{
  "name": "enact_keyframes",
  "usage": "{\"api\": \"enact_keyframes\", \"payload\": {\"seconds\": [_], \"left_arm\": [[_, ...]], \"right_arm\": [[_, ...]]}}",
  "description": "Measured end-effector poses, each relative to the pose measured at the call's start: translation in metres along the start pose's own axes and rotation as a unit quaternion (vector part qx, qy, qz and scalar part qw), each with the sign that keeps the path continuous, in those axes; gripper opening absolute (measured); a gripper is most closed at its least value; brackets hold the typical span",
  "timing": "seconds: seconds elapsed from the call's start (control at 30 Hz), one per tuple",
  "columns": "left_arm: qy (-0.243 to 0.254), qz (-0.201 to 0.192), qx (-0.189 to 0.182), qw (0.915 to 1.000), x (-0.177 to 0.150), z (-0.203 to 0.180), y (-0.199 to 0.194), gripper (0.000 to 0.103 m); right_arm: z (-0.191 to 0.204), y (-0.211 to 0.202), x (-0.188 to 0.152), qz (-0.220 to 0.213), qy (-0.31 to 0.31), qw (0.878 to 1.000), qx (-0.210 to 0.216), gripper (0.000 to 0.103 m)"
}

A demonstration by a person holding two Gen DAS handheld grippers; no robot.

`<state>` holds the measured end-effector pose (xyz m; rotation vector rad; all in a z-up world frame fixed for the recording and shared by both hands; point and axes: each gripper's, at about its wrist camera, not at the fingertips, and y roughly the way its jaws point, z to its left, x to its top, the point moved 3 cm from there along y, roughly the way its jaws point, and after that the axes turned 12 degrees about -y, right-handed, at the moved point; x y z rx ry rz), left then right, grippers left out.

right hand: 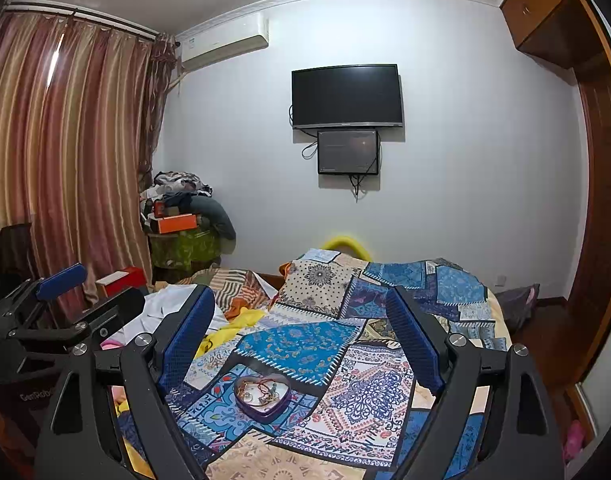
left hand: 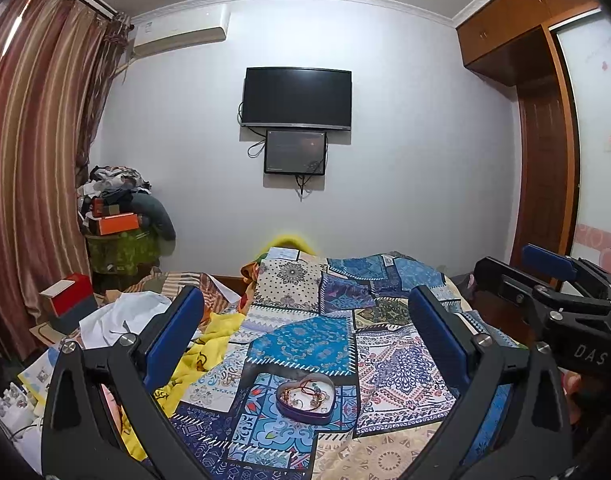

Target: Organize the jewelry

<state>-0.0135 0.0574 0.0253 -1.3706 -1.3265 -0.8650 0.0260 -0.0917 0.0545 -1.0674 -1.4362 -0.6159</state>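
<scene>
Jewelry in the heart-shaped tin [left hand: 305, 398]: tangled, too small to separate pieces; a red cord and gold bits are all that read. Same in the right wrist view, tin [right hand: 261, 398]. Near part of the patchwork bedspread [left hand: 313, 340] hidden behind the left gripper [left hand: 305, 332] arms. Right gripper [left hand: 545, 276] cut by the frame edge on the right; only one blue pad visible. In the right wrist view the left gripper [right hand: 61, 280] is partly cut off at the left edge. Small wall screen [right hand: 348, 152] text unreadable. Clothes pile [left hand: 117, 184] in the corner: items indistinct.
</scene>
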Motion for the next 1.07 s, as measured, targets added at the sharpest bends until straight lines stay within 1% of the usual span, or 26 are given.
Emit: {"api": "enact_keyframes", "payload": {"seconds": [0.37, 1.07], "left_arm": [[-0.006, 0.006, -0.004, 1.0000, 0.0011, 0.0017, -0.0006, 0.102], [-0.017, 0.009, 0.004, 0.9998, -0.0034, 0.0052, 0.0026, 0.102]], "right_arm": [[-0.0020, 0.0022, -0.0006, 0.002, 0.005, 1.000, -0.002, 0.085], [-0.0022, 0.0066, -0.0009, 0.009, 0.005, 1.000, -0.006, 0.085]]}}
